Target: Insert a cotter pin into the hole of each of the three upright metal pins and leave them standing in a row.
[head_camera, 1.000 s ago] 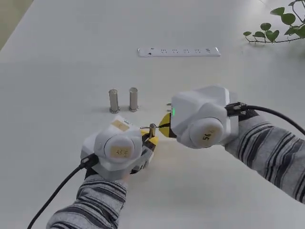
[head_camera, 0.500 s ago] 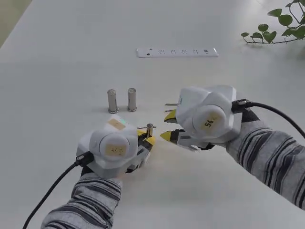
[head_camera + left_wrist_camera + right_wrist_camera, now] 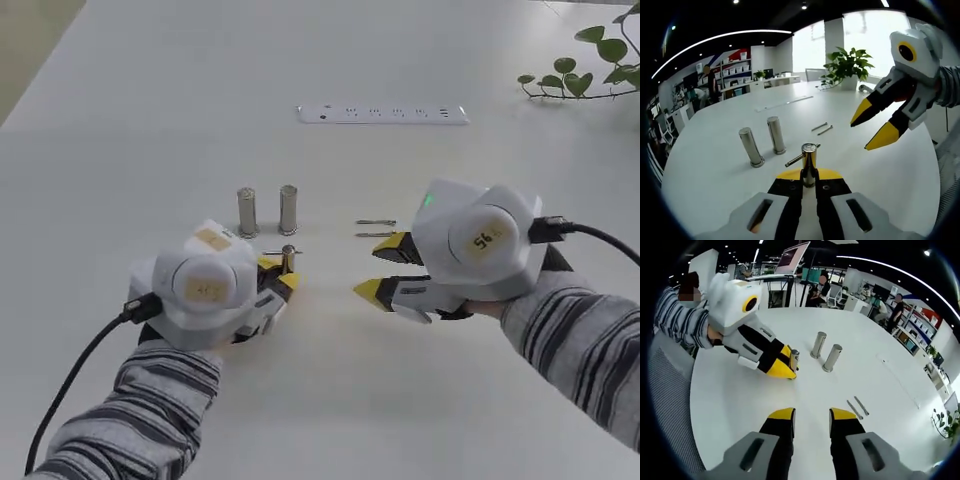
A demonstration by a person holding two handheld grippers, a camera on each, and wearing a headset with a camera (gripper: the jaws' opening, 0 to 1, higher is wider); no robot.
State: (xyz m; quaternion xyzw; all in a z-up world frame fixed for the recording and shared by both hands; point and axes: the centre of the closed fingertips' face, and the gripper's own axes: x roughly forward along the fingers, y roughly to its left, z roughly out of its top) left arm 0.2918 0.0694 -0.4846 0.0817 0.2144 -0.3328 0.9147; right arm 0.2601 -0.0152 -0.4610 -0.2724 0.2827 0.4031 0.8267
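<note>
My left gripper is shut on an upright metal pin with a cotter pin through its head. Two more upright metal pins stand side by side behind it. Two loose cotter pins lie flat on the table to the right. My right gripper is open with nothing between its jaws, right of the held pin; it also appears in the left gripper view.
A white power strip lies at the back of the white table. A potted plant's leaves reach in at the far right. Cables trail from both grippers toward the near edge.
My right gripper has let go of the cotter pin in the held metal pin, opened and drawn back to the right. The left gripper still holds the pin.
</note>
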